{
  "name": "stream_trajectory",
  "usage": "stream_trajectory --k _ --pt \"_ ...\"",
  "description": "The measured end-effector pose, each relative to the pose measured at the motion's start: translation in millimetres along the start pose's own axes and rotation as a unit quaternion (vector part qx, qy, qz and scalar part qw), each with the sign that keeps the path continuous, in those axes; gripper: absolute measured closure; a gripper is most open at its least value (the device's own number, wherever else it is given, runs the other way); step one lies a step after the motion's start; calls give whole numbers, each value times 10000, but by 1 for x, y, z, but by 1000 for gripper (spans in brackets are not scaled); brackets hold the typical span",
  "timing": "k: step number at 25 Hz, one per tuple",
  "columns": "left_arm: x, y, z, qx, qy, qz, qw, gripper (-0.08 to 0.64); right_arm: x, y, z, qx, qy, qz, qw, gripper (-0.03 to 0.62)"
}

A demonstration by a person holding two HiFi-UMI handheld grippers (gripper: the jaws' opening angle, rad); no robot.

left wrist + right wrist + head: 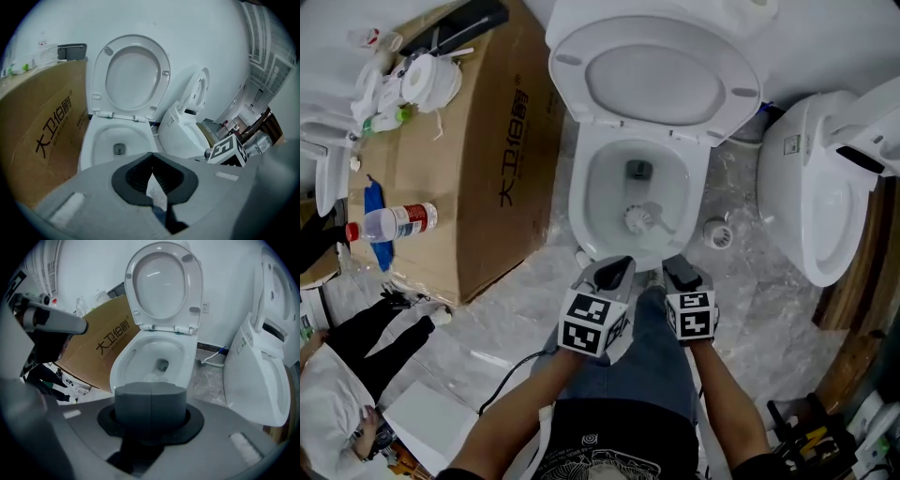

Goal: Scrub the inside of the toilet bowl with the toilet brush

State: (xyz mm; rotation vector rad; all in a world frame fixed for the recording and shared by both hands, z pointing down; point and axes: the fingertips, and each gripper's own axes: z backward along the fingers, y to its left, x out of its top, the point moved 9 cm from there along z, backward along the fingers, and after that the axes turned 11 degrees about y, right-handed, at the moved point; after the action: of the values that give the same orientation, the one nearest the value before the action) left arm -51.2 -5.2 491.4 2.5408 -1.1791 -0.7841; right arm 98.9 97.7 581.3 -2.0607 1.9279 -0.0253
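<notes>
Head view: the toilet brush [638, 218] lies with its white head in the bottom of the toilet bowl [579, 206], just near of the drain, and neither tool holds it. Your left tongs [614, 272] and right tongs [682, 272] hang side by side at the bowl's near rim. The seat [656, 80] stands upright at the far side. By this showing, scrubbing is not under way: you have yet to grip the handle and work the walls. The bowl holds only the brush head. A small white cup [718, 233] sits on the floor to the right, between this toilet and a second toilet [811, 197]; its contents are too small to tell. To the left, a cardboard box [502, 178] carries a bottle [394, 223] lying flat.

Left gripper view: the left tongs [151, 157] meet at their tips. A pale sliver shows in the gap behind them, and I cannot tell what it is. The bowl [101, 140] lies beyond, the brush unseen.

Right gripper view: the right tongs [151, 390] are pressed together on nothing. The brush head [150, 377] shows pale in the bowl [126, 357] just past them.
</notes>
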Motion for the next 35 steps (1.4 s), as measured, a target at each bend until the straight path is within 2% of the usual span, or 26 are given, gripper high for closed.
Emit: stream_trajectory --k 9,17,28,35 --pt "-8 20 13 41 -14 153 9999 563 50 23 -25 125 -136 179 9997 443" --pt "-7 37 16 89 -9 77 9999 563 100 10 -39 -127 -359 153 9992 443" --pt "-4 43 15 36 -48 287 9996 563 80 -7 -54 -340 87 -75 9994 443" --pt "-2 50 11 92 -45 378 9992 563 96 -20 -80 -440 91 -185 9988 443"
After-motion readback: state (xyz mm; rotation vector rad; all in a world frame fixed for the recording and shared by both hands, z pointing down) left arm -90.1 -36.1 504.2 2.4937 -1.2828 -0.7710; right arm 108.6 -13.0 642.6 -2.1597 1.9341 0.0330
